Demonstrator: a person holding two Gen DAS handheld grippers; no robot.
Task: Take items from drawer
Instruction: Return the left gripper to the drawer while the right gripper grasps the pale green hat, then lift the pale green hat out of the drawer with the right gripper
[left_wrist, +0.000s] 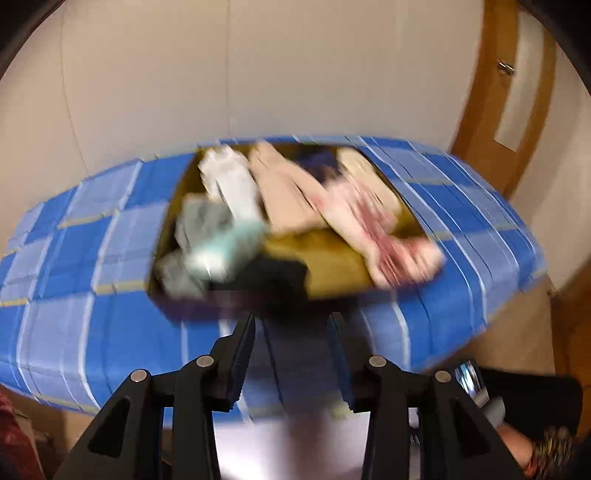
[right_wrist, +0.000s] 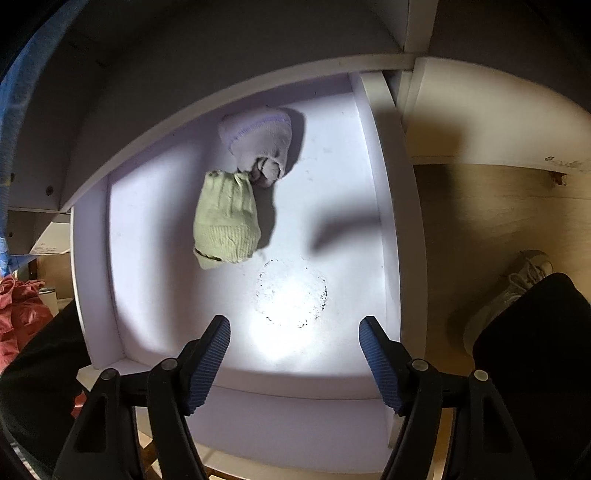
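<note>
Over the blue checked tabletop (left_wrist: 461, 206), your left gripper (left_wrist: 291, 325) hangs with its fingers apart and nothing between them; beyond it sits a box (left_wrist: 332, 266) heaped with blurred socks (left_wrist: 229, 184). Above the open white drawer (right_wrist: 388, 184), your right gripper (right_wrist: 295, 328) is spread wide and holds nothing. Two rolled socks lie on the drawer floor toward the back: a green sock (right_wrist: 227, 221) at left, touching a white sock (right_wrist: 258, 136) just behind it, both well clear of the fingers.
</note>
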